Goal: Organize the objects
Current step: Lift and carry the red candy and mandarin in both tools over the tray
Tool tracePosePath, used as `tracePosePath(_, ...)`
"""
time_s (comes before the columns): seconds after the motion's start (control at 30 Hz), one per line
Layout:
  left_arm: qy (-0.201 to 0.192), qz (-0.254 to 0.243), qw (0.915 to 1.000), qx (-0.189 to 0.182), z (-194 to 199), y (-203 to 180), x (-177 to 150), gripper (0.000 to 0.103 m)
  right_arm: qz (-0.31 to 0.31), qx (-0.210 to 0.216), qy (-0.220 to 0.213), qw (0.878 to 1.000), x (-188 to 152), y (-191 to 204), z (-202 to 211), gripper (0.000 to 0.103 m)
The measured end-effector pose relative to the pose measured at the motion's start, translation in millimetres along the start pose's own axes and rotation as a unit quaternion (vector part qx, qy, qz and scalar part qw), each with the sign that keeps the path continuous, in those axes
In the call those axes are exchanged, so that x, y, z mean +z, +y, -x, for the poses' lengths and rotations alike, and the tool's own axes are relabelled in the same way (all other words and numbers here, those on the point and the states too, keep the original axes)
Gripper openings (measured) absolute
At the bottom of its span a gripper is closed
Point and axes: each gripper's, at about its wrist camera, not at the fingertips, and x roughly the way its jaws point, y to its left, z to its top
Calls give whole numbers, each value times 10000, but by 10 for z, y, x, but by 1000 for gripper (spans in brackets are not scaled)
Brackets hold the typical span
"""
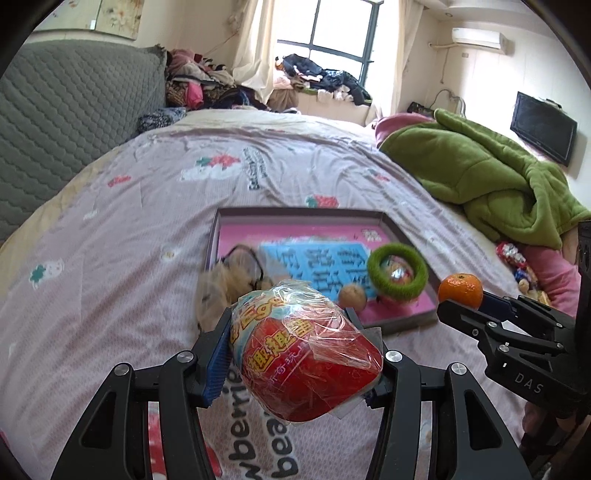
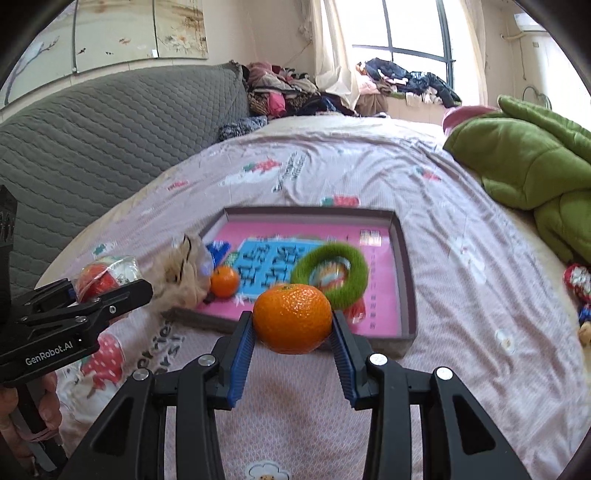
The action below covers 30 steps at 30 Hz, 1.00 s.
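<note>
Bright daylight from the window [image 1: 334, 33] far beyond both grippers; panes blown out white, curtains glowing. Bed [image 1: 147, 206] evenly lit, shadows soft. Glare on the plastic wrap of the snack pack [image 1: 303, 350] in the left gripper. Box [image 2: 404, 258] & contents ahead motion-blurred. Strong fisheye bend, black vignette at corners.

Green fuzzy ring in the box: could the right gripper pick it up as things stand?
Probably not yet. The right gripper is shut on a tangerine, so its jaws are full. The green ring lies uncovered in the box just ahead, so the path looks free once the fruit is set down.
</note>
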Motion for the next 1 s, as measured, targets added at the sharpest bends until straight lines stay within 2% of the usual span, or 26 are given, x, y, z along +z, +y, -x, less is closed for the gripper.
tracePosePath(0.47,-217,-127,9997,-2,-226,-97,485,57,142,-100,-313,9994,531,-34,-111,41)
tracePosePath(0.73,-130,-221,9997,38,-592,-145,597,57,169,-259,-131,9994,659,-145,-500,41)
tracePosePath(1.0,115,-242,9996,108,-997,-151,608,57,-111,-324,276,9990,653,-385,-1047,41)
